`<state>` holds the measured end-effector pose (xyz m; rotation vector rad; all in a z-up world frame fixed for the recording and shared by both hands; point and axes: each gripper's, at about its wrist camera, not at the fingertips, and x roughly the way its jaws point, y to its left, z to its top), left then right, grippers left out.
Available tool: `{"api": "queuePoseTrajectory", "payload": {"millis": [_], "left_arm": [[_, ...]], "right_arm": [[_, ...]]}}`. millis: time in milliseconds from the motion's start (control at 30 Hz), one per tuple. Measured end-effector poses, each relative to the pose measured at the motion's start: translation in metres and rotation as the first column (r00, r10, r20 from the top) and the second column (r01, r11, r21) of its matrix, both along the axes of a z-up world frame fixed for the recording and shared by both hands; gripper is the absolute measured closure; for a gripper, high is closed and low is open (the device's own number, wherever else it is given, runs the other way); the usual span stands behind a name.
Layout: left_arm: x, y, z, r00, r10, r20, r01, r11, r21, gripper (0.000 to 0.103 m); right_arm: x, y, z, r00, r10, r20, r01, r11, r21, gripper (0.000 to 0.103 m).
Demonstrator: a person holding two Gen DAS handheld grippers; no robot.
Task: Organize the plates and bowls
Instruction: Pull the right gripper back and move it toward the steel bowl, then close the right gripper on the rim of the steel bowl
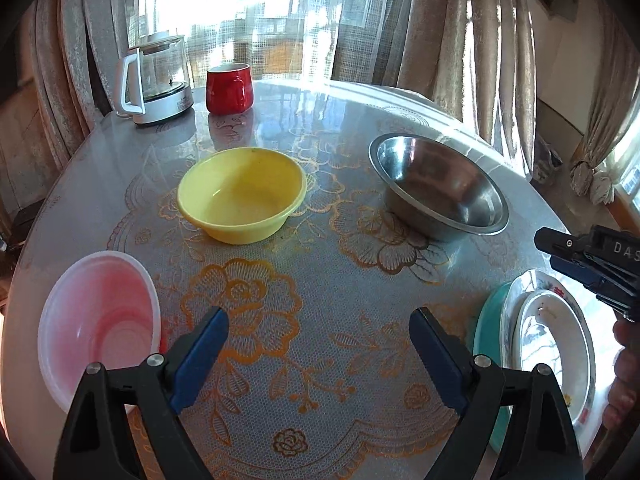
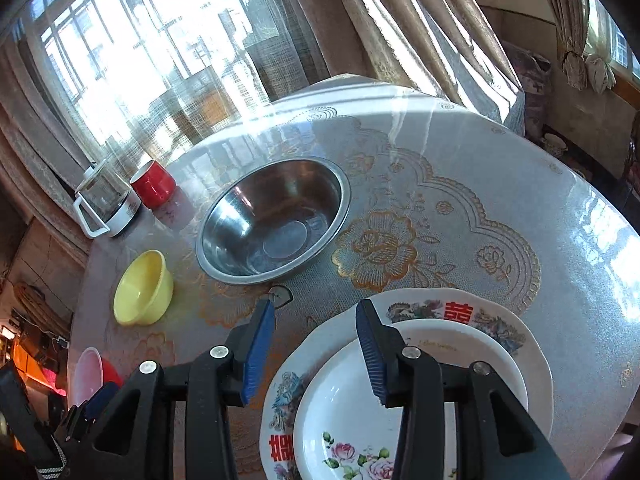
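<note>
In the left wrist view a yellow bowl (image 1: 242, 194) sits at the centre of the round table, with a steel bowl (image 1: 438, 188) to its right. A translucent pink bowl (image 1: 100, 320) is near left. My left gripper (image 1: 319, 316) hangs wide open over bare cloth between them, holding nothing. At the right edge white plates (image 1: 552, 344) lie stacked on a teal plate (image 1: 490, 320), with my right gripper (image 1: 546, 250) above them. In the right wrist view my right gripper (image 2: 315, 308) stands partly open and empty over the left rim of a patterned plate (image 2: 460, 308), which carries a flowered plate (image 2: 340, 420). The steel bowl (image 2: 276, 216) lies just beyond.
A glass kettle (image 1: 154, 80) and a red mug (image 1: 229, 88) stand at the table's far left edge, with curtains and a window behind them. The floral tablecloth (image 1: 320, 380) covers the table. Part of a hand (image 1: 624, 360) shows at the right border.
</note>
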<state>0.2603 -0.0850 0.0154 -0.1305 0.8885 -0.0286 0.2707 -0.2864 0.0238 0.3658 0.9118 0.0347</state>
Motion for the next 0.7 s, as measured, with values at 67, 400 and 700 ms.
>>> {"api": "queuePoseTrajectory", "payload": {"millis": [67,400,700], "left_arm": [[0.012,-0.003,0.003,1.0,-0.008,-0.003,0.007,1.0,-0.021,0.008],[0.076,-0.011,0.002,0.999,0.026,-0.019,-0.028,0.995,-0.098,0.008],[0.118,-0.029,-0.005,1.0,0.015,-0.028,-0.016,0.998,-0.059,0.009]], "right_arm": [[0.017,-0.008,-0.007,0.999,-0.024,-0.031,0.025,0.999,0.045,0.06],[0.074,-0.032,-0.036,0.99,-0.075,-0.122,0.099,0.974,0.206,0.059],[0.098,-0.021,-0.053,0.985,-0.022,-0.173,0.05,0.986,0.159,0.072]]}}
